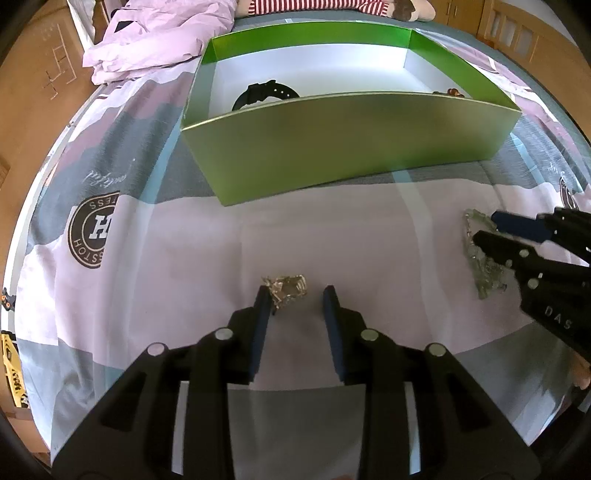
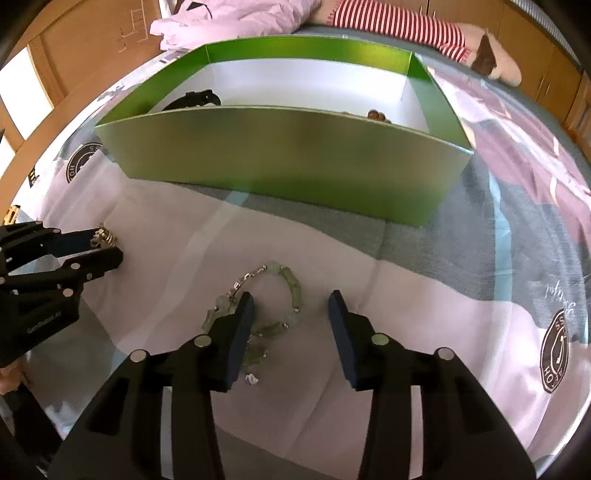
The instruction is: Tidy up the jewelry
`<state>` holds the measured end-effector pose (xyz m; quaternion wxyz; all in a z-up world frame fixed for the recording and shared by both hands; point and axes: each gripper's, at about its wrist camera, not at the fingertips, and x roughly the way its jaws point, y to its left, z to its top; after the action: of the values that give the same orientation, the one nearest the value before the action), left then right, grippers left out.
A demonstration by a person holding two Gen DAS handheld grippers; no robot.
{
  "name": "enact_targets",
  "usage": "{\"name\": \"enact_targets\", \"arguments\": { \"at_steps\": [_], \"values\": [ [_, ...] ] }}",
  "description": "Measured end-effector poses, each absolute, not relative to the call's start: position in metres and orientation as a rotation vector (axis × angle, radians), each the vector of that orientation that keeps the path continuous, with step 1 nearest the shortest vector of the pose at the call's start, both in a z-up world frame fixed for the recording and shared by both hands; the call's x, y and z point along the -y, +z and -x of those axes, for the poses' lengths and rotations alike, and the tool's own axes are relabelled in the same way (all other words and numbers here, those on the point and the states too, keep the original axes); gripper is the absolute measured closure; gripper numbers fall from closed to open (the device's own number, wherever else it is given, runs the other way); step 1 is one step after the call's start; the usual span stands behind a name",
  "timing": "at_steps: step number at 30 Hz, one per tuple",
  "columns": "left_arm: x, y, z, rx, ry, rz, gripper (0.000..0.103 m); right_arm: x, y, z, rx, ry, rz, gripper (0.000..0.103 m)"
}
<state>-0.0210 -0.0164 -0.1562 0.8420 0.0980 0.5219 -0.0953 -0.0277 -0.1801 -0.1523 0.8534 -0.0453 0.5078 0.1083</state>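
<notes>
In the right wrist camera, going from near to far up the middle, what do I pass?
Right gripper → green bead bracelet lying on the bedsheet → green box → black watch inside it → striped plush toy at the far edge.

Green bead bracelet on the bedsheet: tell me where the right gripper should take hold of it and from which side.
Grip the green bead bracelet at the bunched strands on its near-left part, coming straight down from above. It lies flat in a loose loop on the bedsheet, so no edge stands up. The right gripper is open, and its left finger is already over that bunch.
</notes>
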Motion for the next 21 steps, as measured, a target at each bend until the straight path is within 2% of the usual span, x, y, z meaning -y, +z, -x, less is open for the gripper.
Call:
{"name": "enact_targets", "arguments": {
  "at_steps": [1,2,4,13,21],
  "values": [
    [0.017,-0.156,0.021,-1.101,-0.2,-0.206,0.073,0.178,-0.151,0.03,-1.069,0.231,0.1,0.076],
    [0.017,-0.155,0.021,-1.099,-0.2,-0.207,0.074,0.177,-0.15,0.03,-1.073,0.24,0.1,0.088],
    [0.02,-0.155,0.023,-1.088,-0.212,-0.224,0.084,0.175,-0.149,0.032,-1.08,0.262,0.097,0.094],
    [0.02,-0.134,0.033,-1.014,-0.264,-0.193,0.084,0.182,-0.131,0.037,-1.036,0.295,0.062,0.096],
    [0.02,-0.139,0.031,-1.038,-0.265,-0.192,0.084,0.192,-0.127,0.035,-1.034,0.266,0.027,0.096]
  ]
}}
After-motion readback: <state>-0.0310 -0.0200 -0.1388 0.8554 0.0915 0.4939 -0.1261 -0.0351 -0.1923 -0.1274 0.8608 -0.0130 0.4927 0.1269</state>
